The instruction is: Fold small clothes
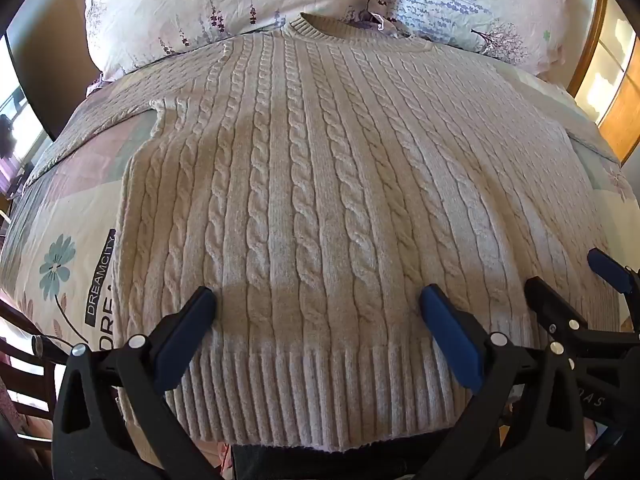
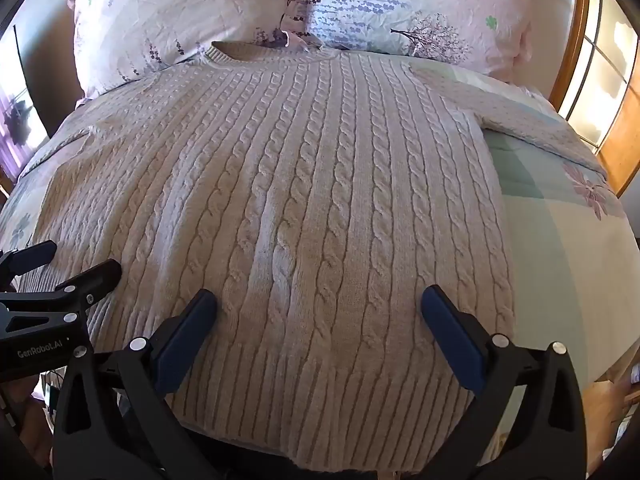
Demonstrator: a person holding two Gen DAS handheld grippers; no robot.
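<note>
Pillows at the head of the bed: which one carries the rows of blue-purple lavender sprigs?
The right-hand pillow, behind the sweater's right shoulder. The left pillow is plainer pink with only scattered sprigs.

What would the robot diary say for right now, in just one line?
stage: before first fold | sweater: flat on bed, unfolded | left gripper: open above hem | right gripper: open above hem
</note>
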